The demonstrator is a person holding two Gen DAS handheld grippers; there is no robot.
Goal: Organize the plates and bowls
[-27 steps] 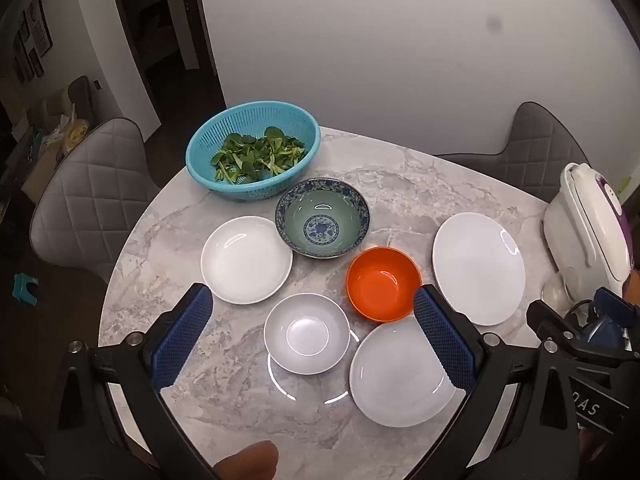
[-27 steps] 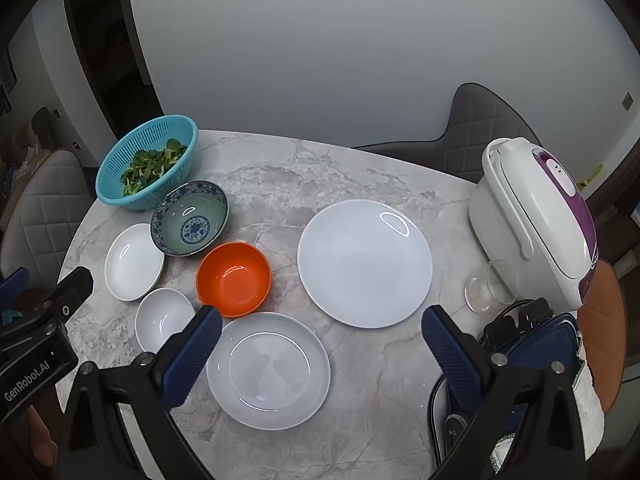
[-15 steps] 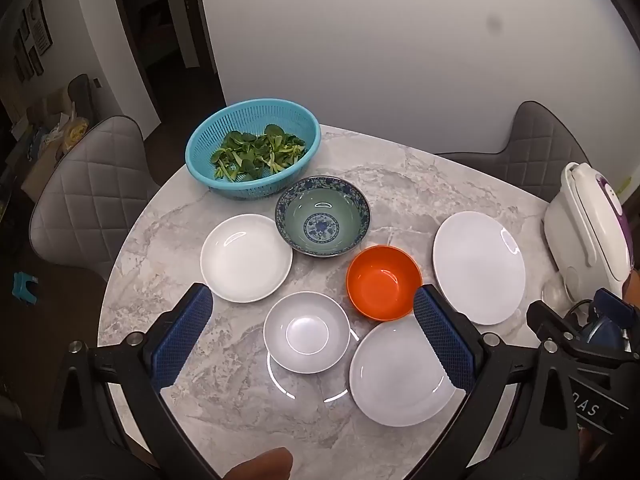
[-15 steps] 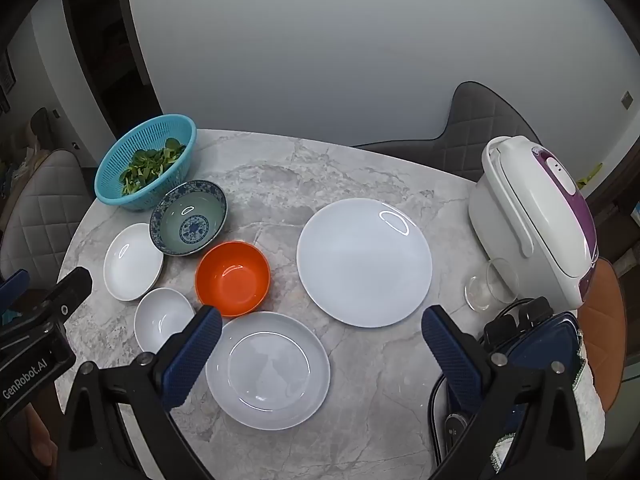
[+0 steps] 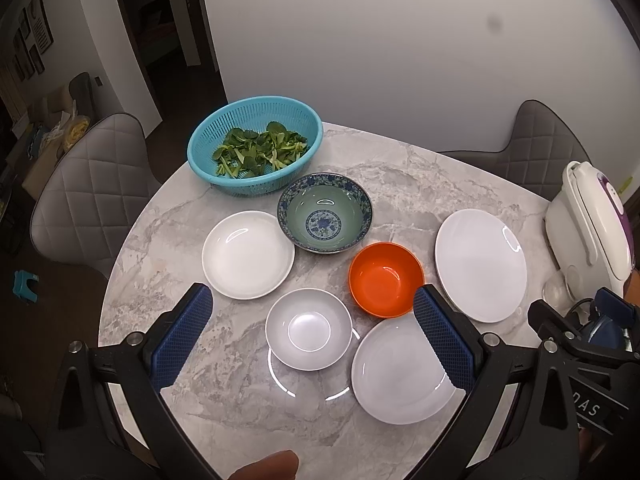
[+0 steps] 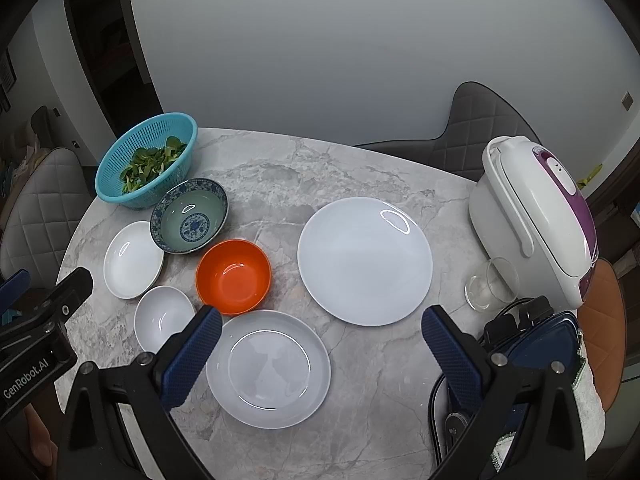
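Note:
On the round marble table (image 5: 404, 172) stand a blue-patterned bowl (image 5: 325, 213), an orange bowl (image 5: 385, 279), a small white bowl (image 5: 309, 328), a small white plate (image 5: 247, 254), a medium white plate (image 5: 400, 372) and a large white plate (image 5: 480, 265). My left gripper (image 5: 312, 328) is open and empty, held above the small white bowl. My right gripper (image 6: 320, 344) is open and empty, held above the medium white plate (image 6: 269, 368), with the large plate (image 6: 365, 260) and the orange bowl (image 6: 233, 276) beyond it.
A turquoise colander of greens (image 5: 255, 150) stands at the far left. A white and purple rice cooker (image 6: 536, 220) and a glass (image 6: 490, 284) stand at the right edge, by a dark blue object with a cable (image 6: 532, 344). Grey chairs (image 5: 92, 192) surround the table.
Both grippers have drifted very slightly; the dishes sit a touch higher in the views. Nothing was taken hold of or moved.

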